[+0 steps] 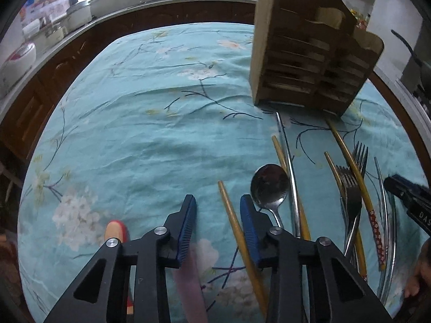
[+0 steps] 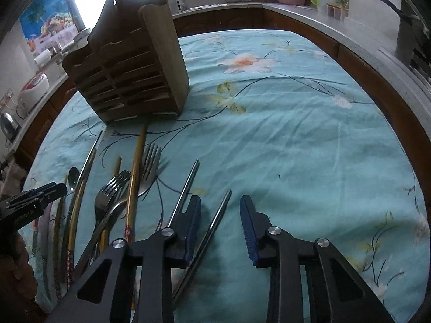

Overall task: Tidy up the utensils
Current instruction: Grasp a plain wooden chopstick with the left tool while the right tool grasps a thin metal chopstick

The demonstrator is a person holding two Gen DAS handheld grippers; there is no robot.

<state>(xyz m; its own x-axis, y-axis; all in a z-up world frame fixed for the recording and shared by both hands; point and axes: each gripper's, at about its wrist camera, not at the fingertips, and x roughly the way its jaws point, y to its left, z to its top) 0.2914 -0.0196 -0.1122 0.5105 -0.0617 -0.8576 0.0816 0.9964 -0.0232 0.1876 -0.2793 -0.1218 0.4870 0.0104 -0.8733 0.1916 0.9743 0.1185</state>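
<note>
Unclenched left hand-held gripper (image 1: pixel 218 207) astride gold chopstick (image 1: pixel 237 226), pads clear, spoon (image 1: pixel 269 185) just beside.

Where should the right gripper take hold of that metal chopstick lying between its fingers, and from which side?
Grip the metal chopstick on its mid-shaft, coming straight down from above. It lies flat on the tablecloth, thin and round, slanting between the open right gripper fingers; probably turn the gripper so its fingers close squarely across the shaft.
</note>
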